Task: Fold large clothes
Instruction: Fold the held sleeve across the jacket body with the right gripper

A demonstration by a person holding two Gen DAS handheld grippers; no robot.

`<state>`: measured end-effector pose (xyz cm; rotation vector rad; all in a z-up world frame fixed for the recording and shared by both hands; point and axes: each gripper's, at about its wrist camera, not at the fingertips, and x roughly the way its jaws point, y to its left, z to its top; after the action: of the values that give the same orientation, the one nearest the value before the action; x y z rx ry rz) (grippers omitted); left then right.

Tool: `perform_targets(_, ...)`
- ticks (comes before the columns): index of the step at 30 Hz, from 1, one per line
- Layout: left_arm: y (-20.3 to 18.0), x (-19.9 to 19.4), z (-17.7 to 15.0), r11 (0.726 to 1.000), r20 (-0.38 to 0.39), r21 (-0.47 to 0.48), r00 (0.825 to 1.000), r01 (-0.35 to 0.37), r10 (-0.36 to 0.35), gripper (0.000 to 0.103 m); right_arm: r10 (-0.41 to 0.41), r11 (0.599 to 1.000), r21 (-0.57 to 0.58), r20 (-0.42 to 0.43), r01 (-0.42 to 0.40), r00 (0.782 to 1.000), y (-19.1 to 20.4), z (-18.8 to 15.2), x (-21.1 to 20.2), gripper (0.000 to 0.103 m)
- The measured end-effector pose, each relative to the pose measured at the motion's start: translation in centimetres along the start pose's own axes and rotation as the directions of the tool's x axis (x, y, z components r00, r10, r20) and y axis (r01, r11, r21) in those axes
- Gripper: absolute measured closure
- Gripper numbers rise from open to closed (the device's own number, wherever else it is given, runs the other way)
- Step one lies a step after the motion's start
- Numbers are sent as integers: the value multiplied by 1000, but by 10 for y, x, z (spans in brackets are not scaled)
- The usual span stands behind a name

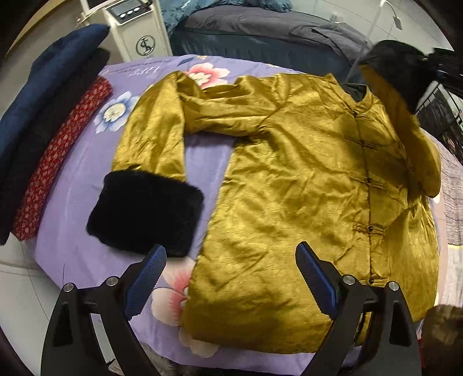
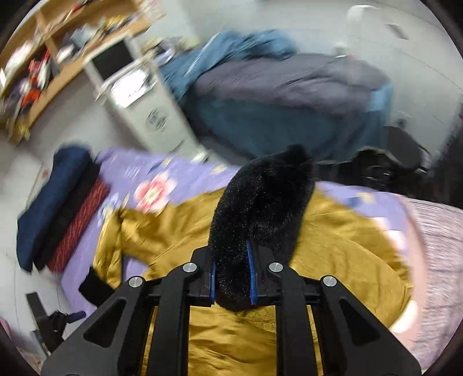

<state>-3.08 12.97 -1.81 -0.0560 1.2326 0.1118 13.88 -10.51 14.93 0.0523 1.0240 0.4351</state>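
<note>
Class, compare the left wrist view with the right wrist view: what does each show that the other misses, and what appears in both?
Only the left wrist view shows the open left tongs above the jacket's hem and its button row. Only the right wrist view shows the right tongs shut on a black fur cuff, plus a cluttered shelf. Both show the gold jacket, purple floral sheet and folded clothes.

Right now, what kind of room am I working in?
Probably a bedroom: a bed with a grey duvet behind, a floral purple sheet under the gold jacket, folded clothes stacked alongside.
</note>
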Motion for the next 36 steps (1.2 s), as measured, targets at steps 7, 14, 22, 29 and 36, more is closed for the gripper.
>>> perform_targets(7, 41, 6, -2, 997, -27, -76, 999, -28, 26, 14, -93, 976, -209, -140, 63, 986, 78, -35, 93, 81)
perform_targets(14, 41, 14, 20, 998, -21, -67, 1000, 1, -3, 14, 9, 994, -111, -121, -23, 993, 68, -47, 85, 27)
perform_targets(22, -30, 22, 96, 990, 38, 89, 992, 113, -116, 14, -220, 964, 112, -169, 240, 961, -65, -72, 61, 27)
perform_targets(29, -124, 79, 144, 956, -54, 235, 985, 175, -166, 14, -284, 930, 111, -386, 350, 878, -155, -126, 89, 27)
perform_targets(36, -143, 160, 128, 973, -253, 192, 964, 128, -77, 5, -313, 923, 73, -424, 377, 850, -176, -156, 112, 27)
